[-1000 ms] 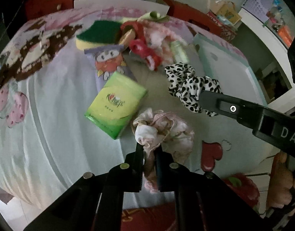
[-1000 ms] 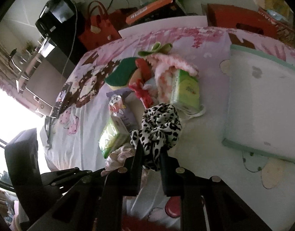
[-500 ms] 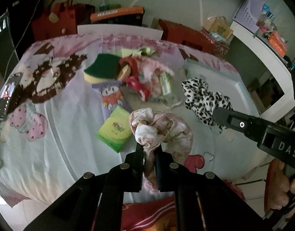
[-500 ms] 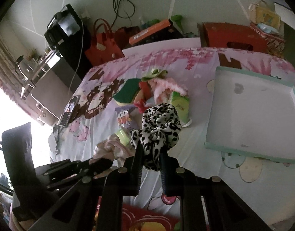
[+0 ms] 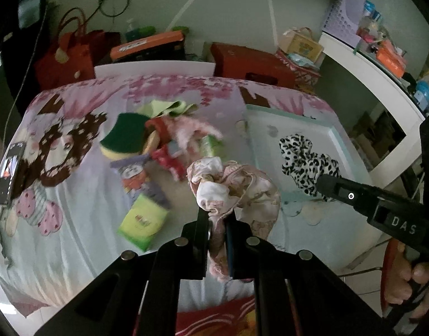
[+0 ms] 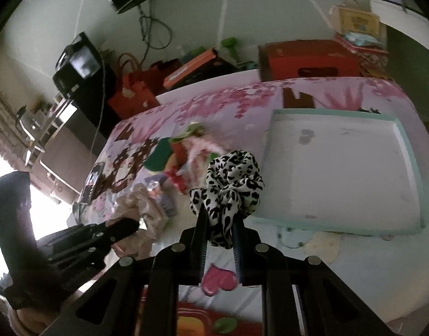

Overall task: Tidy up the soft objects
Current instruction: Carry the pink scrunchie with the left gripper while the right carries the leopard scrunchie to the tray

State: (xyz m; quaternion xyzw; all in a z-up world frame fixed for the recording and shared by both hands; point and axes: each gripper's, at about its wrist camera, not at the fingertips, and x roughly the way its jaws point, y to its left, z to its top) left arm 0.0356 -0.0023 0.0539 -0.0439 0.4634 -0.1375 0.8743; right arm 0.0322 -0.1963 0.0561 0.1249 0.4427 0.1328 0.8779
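Note:
My left gripper [image 5: 216, 215] is shut on a pale pink floral scrunchie [image 5: 234, 184], held in the air above the table. A black-and-white leopard-print scrunchie [image 6: 228, 179] hangs pinched in my right gripper [image 6: 218, 218], just left of the white tray with a mint rim [image 6: 407, 151]. In the left wrist view the leopard scrunchie [image 5: 307, 159] dangles from the right gripper [image 5: 322, 183] over that tray [image 5: 340, 142]. The left gripper [image 6: 130, 225] shows at lower left in the right wrist view with the pink scrunchie [image 6: 139, 204].
A pile lies mid-table on the cartoon-print cloth [image 5: 60, 196]: a green-and-yellow sponge [image 5: 122, 137], red and pink fabric pieces [image 5: 175, 137], a green tissue pack [image 5: 143, 221] and a cartoon tissue pack [image 5: 133, 172]. A phone [image 5: 10, 173] rests at the left edge. Boxes and bags stand behind.
Both grippers have risen with their scrunchies, so more of the table and room shows. The right gripper carried the leopard scrunchie toward the tray.

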